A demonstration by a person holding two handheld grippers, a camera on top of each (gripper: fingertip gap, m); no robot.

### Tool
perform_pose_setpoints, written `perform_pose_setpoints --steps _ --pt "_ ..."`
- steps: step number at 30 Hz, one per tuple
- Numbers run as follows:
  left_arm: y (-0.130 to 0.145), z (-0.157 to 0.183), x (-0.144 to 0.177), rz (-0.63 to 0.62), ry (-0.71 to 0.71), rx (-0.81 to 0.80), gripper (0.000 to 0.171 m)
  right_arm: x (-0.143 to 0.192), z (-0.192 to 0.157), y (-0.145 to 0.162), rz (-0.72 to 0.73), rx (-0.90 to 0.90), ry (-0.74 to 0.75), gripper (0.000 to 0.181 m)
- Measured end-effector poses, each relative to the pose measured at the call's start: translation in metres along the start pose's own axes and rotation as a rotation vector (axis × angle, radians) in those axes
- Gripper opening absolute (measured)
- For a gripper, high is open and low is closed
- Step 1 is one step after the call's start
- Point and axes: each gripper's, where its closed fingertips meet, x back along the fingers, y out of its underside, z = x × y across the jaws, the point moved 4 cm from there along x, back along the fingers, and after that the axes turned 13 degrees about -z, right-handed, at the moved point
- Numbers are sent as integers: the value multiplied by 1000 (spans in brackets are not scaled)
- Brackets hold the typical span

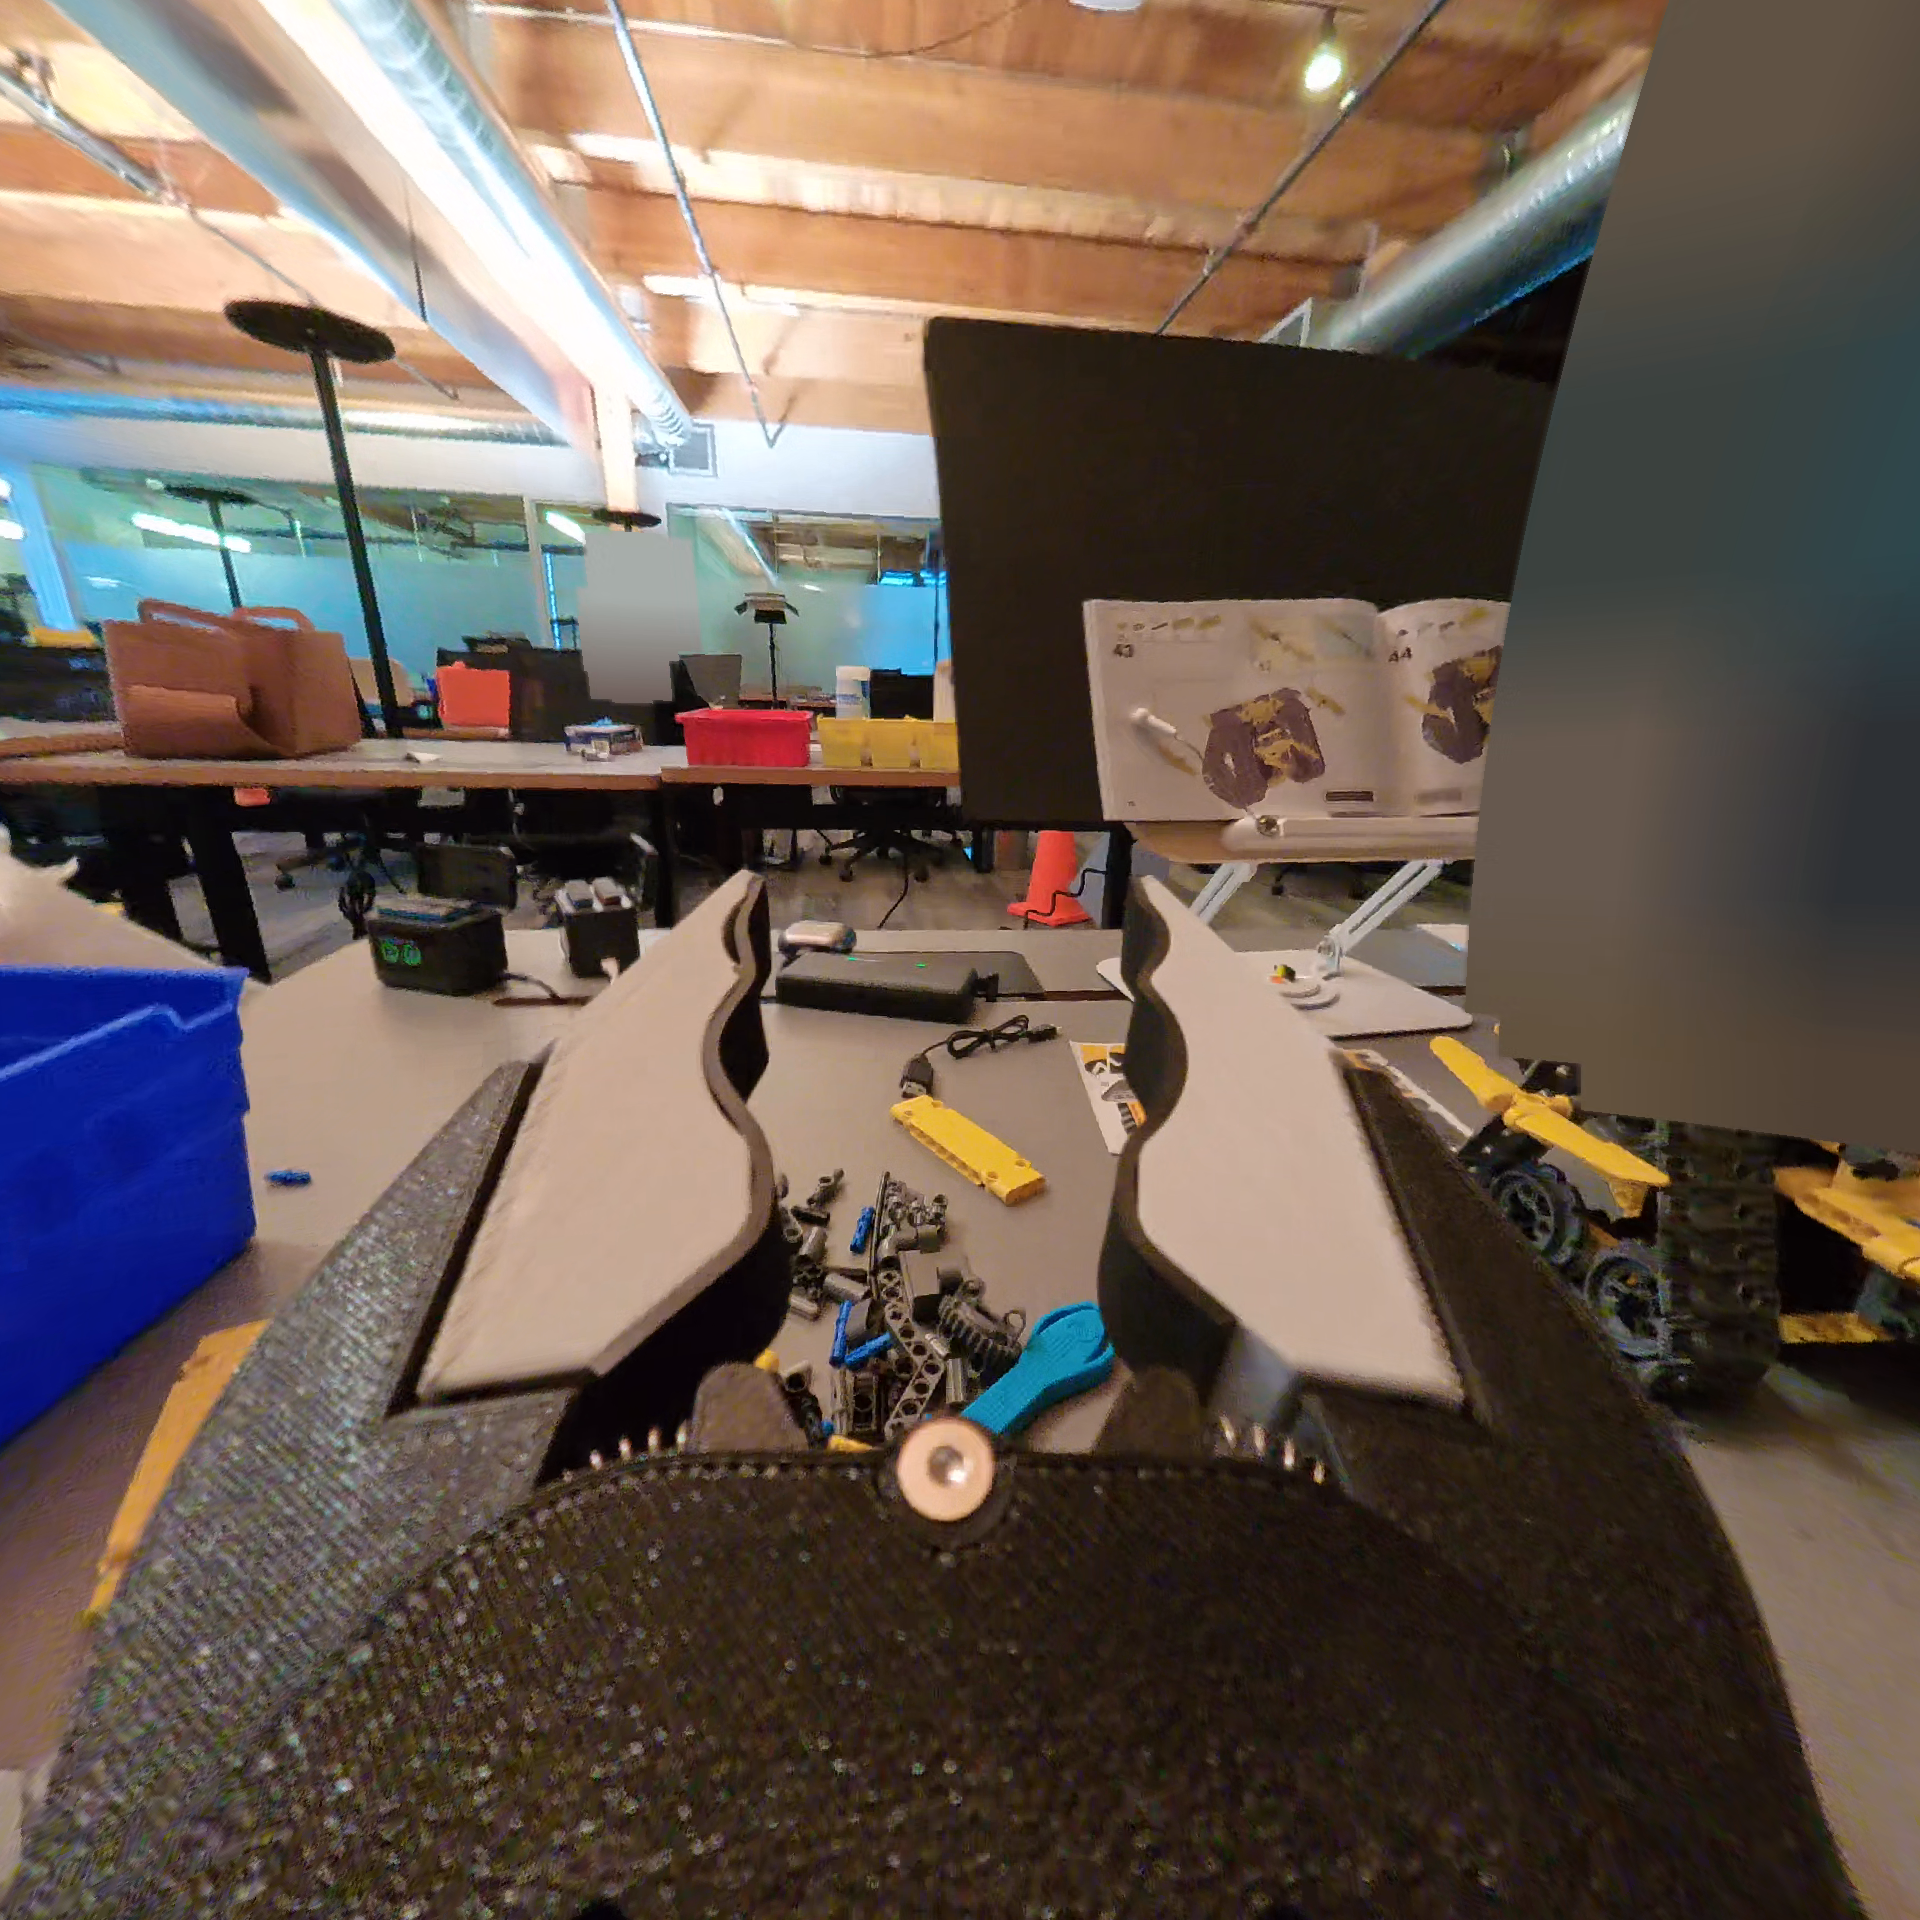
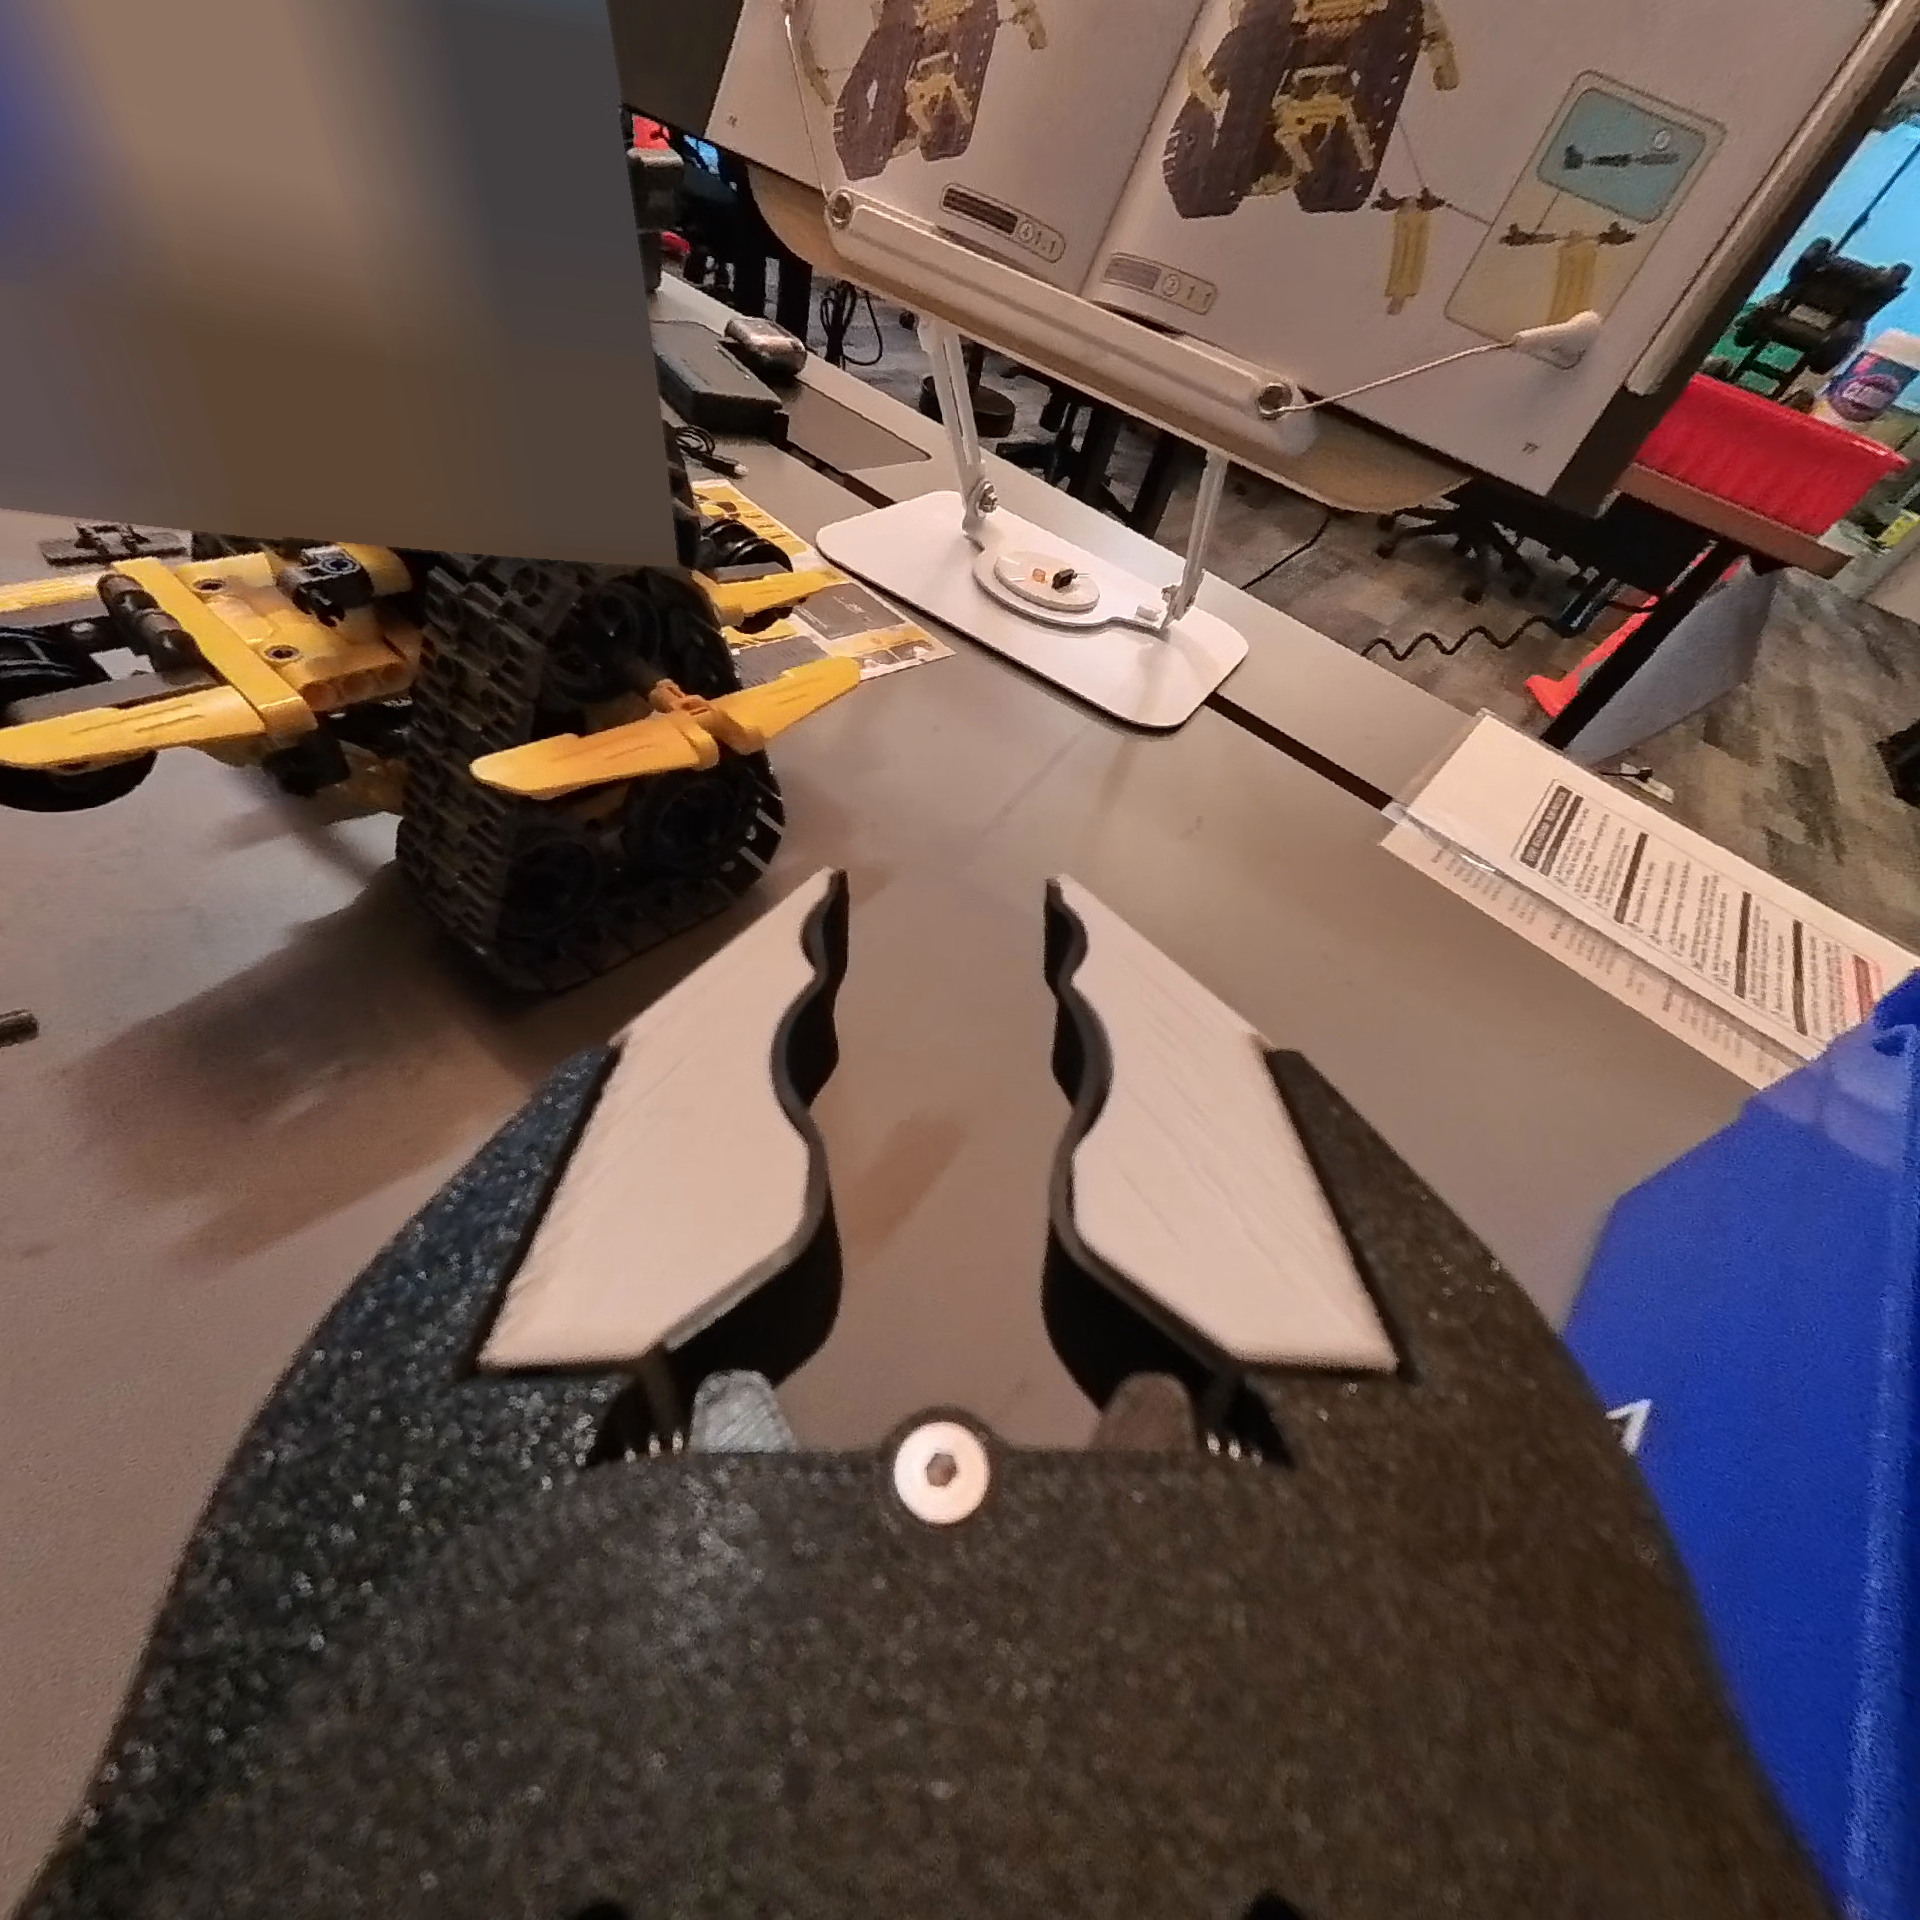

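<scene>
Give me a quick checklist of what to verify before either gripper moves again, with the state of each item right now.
1. Left gripper open and holding nothing: ok.
2. Right gripper open and holding nothing: ok.
3. Pile of small parts in line between the left fingers: ok, with a blue tool at its right edge.
4. Bare table ahead of the right gripper: ok; the tracked model sits ahead to its left, apart from the fingers.
5. Blue bin close on the right gripper's right side: contact cannot tell.
6. Instruction book open on its stand: ok.
</scene>
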Motion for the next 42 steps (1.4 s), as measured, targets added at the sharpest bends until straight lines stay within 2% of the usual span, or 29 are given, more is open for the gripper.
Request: perform_pose_setpoints --steps 4,6,7,8,9,11,14,17,26,42 --pt "8 -19 -4 -52 8 128 68 -5 4 5 -21 -14 7 35" --pt "5 -29 2 -24 21 208 67 -6 5 7 -21 -34 -6 33" --pt "1 -33 7 -10 48 242 60 -6 5 8 -17 -47 -14 32" --pt "-3 -34 12 -4 88 250 43 -7 6 8 -11 -61 -22 31" --pt "-7 -39 16 -16 97 238 33 -7 7 8 -6 -80 -32 31" --pt "-7 -57 21 -69 17 183 23 -8 11 10 -4 -120 -48 31" --pt "7 -79 21 -181 -88 92 17 -12 17 14 -29 -161 -57 32" --pt "26 -90 20 -231 -168 25 11 -17 16 16 -60 -156 -45 32" --pt "38 -82 8 -286 -41 72 18 -33 16 25 -187 -144 -11 37" --pt "41 -83 4 -303 -44 74 18 -42 15 32 -263 -139 -31 37"
